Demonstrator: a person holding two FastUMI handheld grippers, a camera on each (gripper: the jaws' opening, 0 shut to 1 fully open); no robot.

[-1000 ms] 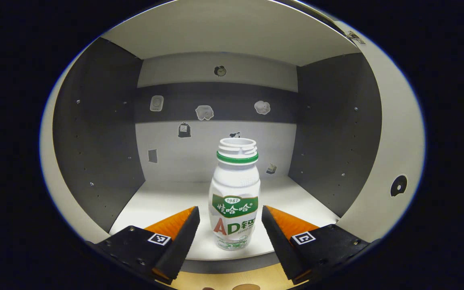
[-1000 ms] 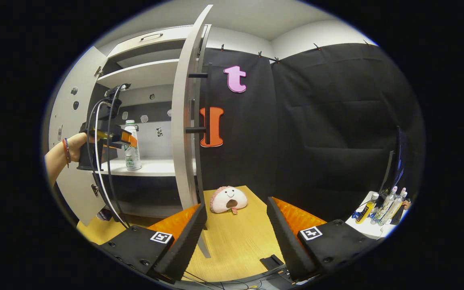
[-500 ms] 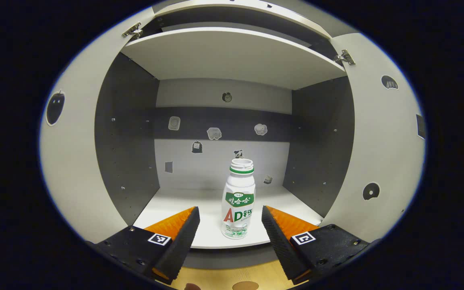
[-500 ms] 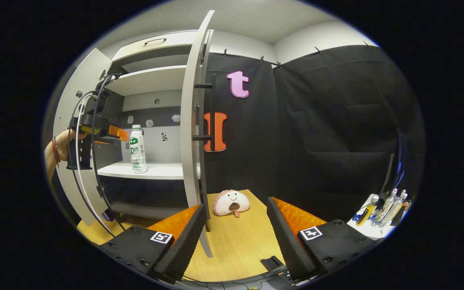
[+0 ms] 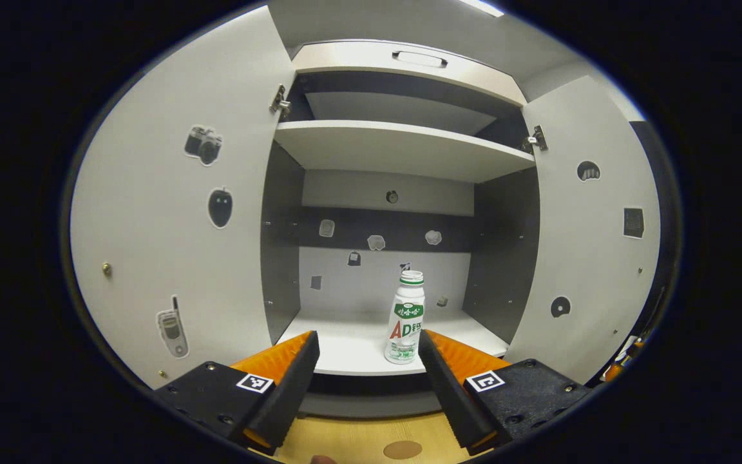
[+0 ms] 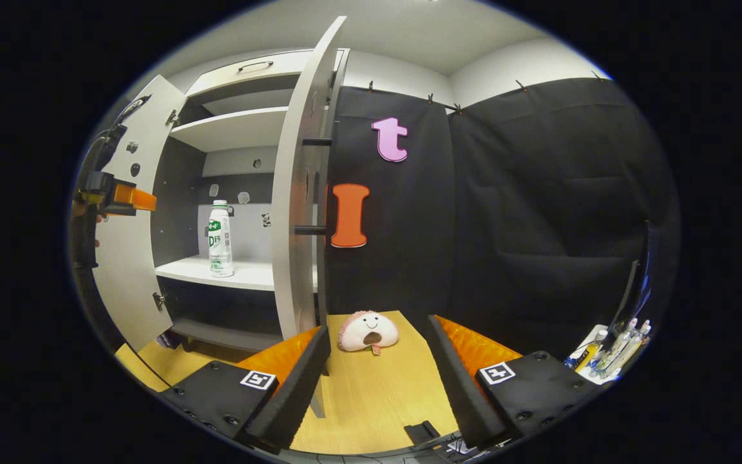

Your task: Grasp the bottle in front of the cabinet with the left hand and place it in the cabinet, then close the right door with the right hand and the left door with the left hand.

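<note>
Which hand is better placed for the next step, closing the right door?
Right. The bottle already stands on the cabinet shelf. The open right gripper is just beside the right door; the left gripper faces the cabinet's middle.

White bottle (image 5: 406,319) with green band, pale-grey cabinet doors (image 5: 171,219), pink plush toy (image 6: 368,330)

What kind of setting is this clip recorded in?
Likely a staged recording booth, not a home: a sticker-covered cabinet holding one bottle, black cloth walls, and a plush toy on a wooden tabletop.
</note>
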